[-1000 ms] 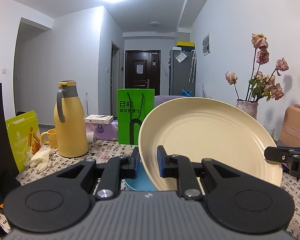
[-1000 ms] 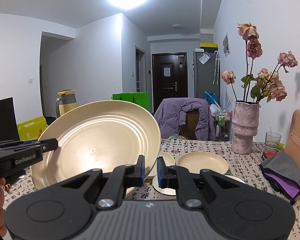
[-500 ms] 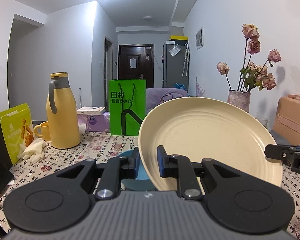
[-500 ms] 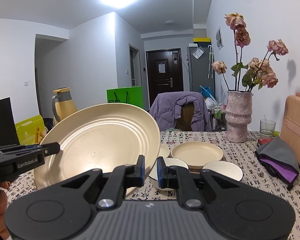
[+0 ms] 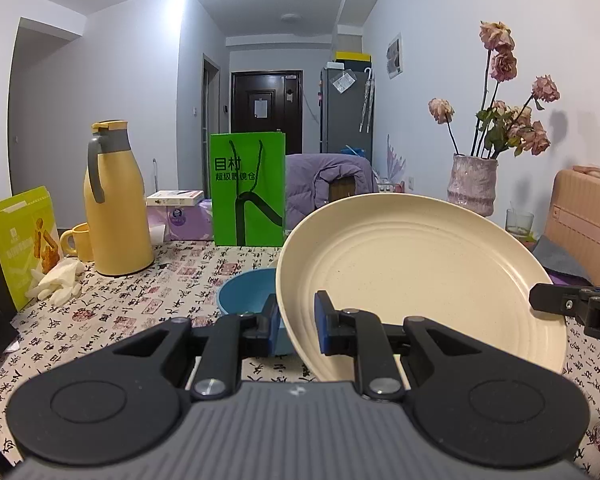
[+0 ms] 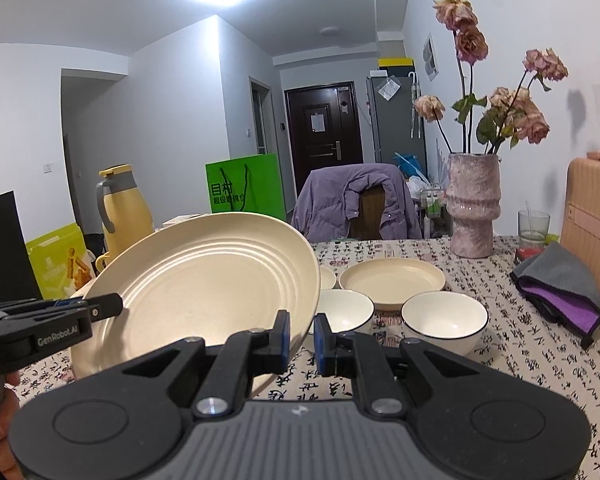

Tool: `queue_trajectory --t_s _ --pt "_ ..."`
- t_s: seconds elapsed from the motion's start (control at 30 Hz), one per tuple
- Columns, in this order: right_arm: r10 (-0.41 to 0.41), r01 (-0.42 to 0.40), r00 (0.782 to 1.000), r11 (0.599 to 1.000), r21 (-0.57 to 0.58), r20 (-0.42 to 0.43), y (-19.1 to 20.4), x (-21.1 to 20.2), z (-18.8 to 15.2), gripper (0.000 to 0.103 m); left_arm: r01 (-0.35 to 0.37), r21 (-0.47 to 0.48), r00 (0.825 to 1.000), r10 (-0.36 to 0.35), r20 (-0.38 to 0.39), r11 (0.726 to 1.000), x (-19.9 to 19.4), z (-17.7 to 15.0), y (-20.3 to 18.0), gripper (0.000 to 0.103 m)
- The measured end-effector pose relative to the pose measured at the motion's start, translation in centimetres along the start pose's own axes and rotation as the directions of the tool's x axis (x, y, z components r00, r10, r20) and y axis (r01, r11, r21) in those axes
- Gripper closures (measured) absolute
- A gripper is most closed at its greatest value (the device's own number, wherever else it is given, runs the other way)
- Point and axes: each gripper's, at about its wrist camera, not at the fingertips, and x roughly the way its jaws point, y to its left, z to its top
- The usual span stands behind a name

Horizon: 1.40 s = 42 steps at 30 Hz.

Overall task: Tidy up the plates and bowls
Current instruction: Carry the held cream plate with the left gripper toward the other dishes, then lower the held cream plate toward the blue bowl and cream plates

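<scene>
Gripping cream plate (image 5: 412, 264) – L gripper (image 5: 298, 326), R gripper (image 6: 300, 338).

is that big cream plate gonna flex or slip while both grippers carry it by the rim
Probably stiff: the cream plate keeps its round shape though held tilted, only by opposite rim edges, by the left gripper and right gripper. Its smooth, slightly glossy surface could slip on such narrow pinches. It looks light, perhaps plastic.

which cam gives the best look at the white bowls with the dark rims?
Right wrist. Two white bowls sit in the open on the table beyond the right gripper, the nearer-left one partly behind the cream plate it clamps. In the left wrist view the plate blocks that area; only the blue bowl shows.
</scene>
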Motion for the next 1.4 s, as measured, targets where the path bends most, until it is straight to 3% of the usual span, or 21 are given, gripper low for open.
queue_trajectory --t_s 1.4 --pt "-0.014 0.021 0.991 0.999 0.049 -0.135 -1.7 2.1 -4.8 0.091 0.048 0.051 0.992 -0.041 -0.123 0.998 2.6 -4.5 -0.5 0.085"
